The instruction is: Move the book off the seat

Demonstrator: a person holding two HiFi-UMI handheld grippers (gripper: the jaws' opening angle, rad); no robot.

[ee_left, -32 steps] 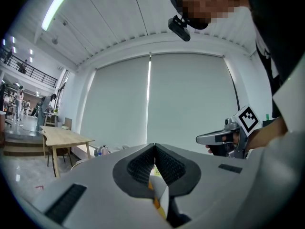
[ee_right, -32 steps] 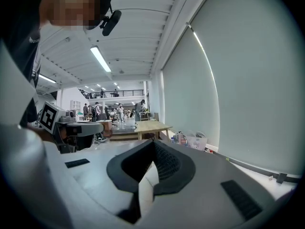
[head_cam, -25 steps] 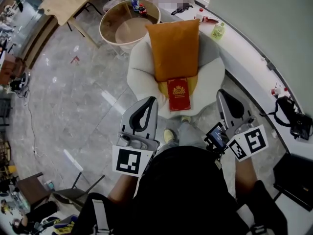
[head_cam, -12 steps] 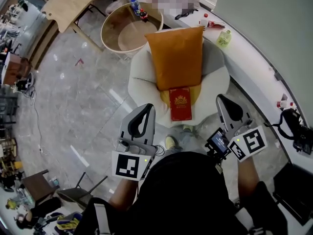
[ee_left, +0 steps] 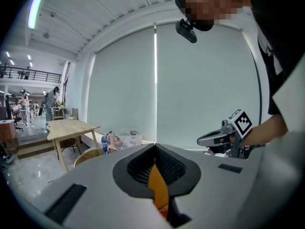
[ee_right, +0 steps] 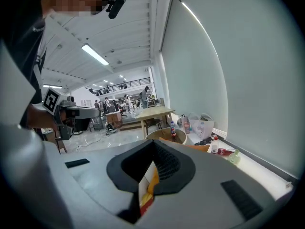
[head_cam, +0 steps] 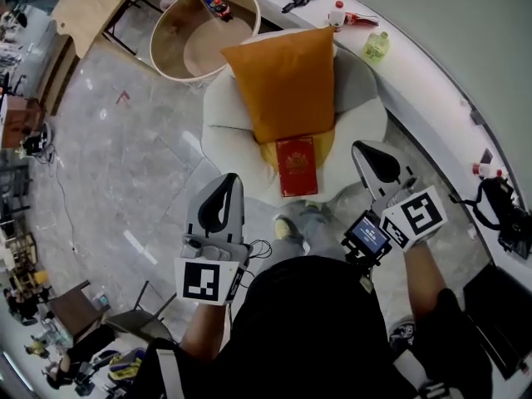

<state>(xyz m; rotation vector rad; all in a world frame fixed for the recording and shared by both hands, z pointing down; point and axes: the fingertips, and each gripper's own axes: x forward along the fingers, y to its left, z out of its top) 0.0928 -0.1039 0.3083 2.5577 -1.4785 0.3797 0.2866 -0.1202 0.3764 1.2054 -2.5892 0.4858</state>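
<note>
Both pinched shut and empty, my left hand-held gripper (head_cam: 226,191) and right hand-held gripper (head_cam: 371,152) have edged nearer the book (head_cam: 297,165), untouched mid-frame on the seat (head_cam: 223,140).

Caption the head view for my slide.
Red book lies on the seat of a white armchair before an orange cushion; left tool and right tool, both shut, hover short of it.

Red book (head_cam: 297,165), apparently gold-crested; orange cushion (head_cam: 287,81).
</note>
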